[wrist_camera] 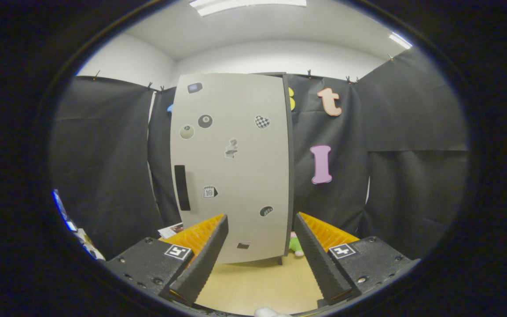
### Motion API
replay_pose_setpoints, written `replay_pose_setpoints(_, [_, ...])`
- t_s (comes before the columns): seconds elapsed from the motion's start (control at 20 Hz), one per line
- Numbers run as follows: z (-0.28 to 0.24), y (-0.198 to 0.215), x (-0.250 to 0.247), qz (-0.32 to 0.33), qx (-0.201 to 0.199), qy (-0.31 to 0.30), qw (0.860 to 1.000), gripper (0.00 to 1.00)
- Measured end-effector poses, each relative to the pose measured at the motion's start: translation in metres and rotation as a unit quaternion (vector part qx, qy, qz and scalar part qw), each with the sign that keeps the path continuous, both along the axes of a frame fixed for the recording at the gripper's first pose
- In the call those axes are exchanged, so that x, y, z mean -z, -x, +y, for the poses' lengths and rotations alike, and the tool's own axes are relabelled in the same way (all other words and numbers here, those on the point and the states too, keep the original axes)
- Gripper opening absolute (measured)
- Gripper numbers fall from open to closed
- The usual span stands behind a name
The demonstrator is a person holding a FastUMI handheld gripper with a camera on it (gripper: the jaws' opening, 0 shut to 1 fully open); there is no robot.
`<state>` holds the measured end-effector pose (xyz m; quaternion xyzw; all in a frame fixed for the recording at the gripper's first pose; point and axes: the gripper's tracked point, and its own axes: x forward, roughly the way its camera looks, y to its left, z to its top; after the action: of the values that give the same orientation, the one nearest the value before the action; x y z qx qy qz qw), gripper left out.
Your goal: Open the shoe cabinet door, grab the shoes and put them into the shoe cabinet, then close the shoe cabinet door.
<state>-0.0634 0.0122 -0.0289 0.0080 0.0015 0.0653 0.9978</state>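
My gripper (260, 259) sits lowest and closest in the gripper view, its two fingers spread wide with nothing between them but pale wooden floor (253, 286). A small white object (267, 312) pokes up just below the fingers; I cannot tell what it is.

Straight ahead, beyond the fingertips, stands the shoe cabinet (231, 176), a tall pale box whose long axis runs upright. Its door (236, 132) faces me squarely and lies flush, shut, dotted with small stickers (262, 121). The dark handle (182, 187) is a slim vertical bar near the door's left edge, so it lies ahead and off to the left of my left finger. With the handle on that side, I judge the hinges run down the right edge, by the dark side panel (289, 167).

No shoes that I can name; a small green-and-pink thing (296, 245) rests on the floor at the cabinet's right foot, partly behind my right finger. Some printed paper (170, 230) lies by the left foot.

A shut door fits either the shoes waiting outside or already stowed inside; I cannot settle which.
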Motion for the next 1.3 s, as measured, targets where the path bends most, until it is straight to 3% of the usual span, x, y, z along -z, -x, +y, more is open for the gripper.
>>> replay_pose_setpoints(1.3, [-0.009, -0.014, 0.012, 0.015, 0.018, -0.003, 1.0, 0.99])
